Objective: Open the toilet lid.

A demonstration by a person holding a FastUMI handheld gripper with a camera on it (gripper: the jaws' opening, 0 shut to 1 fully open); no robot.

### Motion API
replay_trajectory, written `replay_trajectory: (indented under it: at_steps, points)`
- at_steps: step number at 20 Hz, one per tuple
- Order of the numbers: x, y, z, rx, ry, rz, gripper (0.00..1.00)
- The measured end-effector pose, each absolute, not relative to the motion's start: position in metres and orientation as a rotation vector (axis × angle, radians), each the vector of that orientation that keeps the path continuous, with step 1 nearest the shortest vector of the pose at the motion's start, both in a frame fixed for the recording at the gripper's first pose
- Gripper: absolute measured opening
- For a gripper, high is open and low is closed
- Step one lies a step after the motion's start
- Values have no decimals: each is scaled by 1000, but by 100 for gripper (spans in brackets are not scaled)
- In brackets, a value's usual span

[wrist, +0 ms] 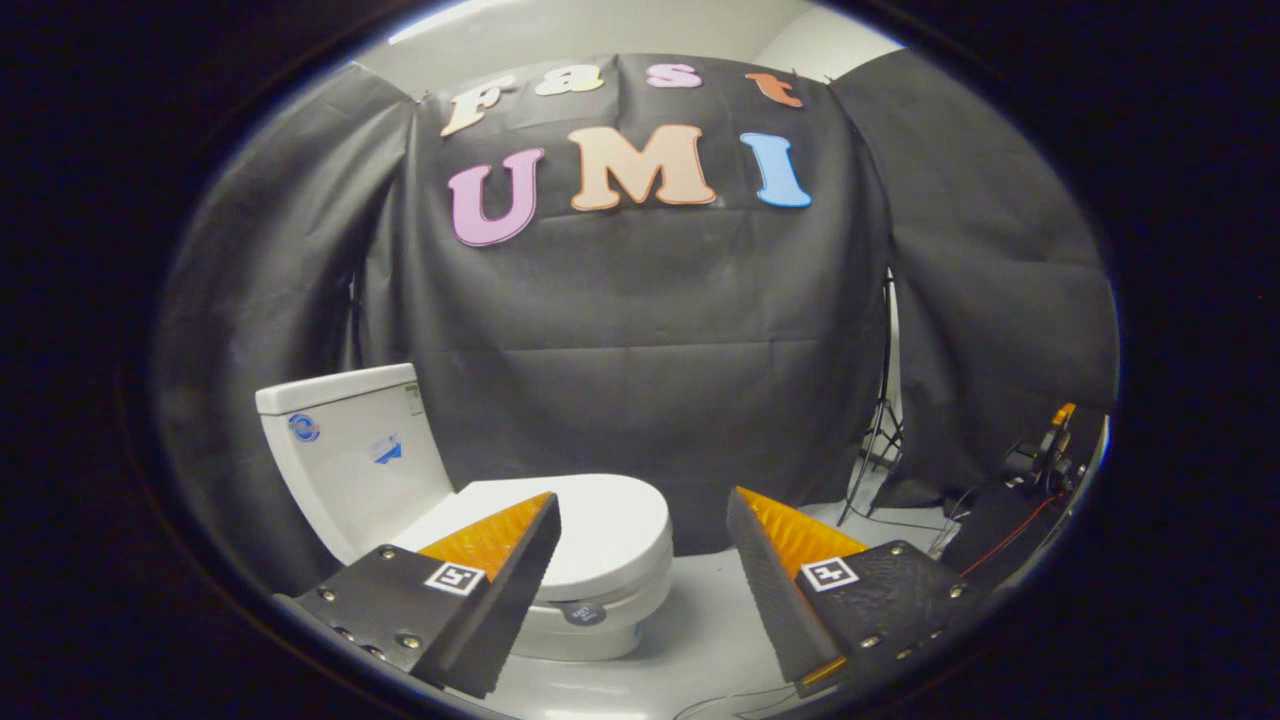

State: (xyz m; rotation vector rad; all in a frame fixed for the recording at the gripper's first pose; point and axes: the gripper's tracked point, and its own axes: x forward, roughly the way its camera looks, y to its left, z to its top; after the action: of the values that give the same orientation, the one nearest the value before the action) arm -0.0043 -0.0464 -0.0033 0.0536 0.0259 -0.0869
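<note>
Two fingers of the gripper [643, 545] wide apart, empty, left one partly hiding the closed white plastic toilet lid [600, 530] beyond, white ceramic tank [350, 450] behind.

A staged recording booth is shown, not a real bathroom. The space is closed off by black cloth [640, 330] hung as walls, with a pale room wall [600, 30] seen above it. A white toilet [470, 500] has been set on a plain white floor [700, 620], its lid [590, 530] down. A light stand [880, 440] is glimpsed at a gap in the cloth, and loose cables [1010, 535] and small equipment [1045, 450] are seen beside it
</note>
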Motion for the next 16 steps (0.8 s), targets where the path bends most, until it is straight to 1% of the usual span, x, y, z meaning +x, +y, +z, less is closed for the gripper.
replay_trajectory:
  at_steps: [6, 10, 16]
  points:
    - [-3, -63, -3, 78, 19, -151, 99]
    - [2, -60, -10, 107, 28, -148, 99]
    - [25, -53, -59, 142, 160, -132, 99]
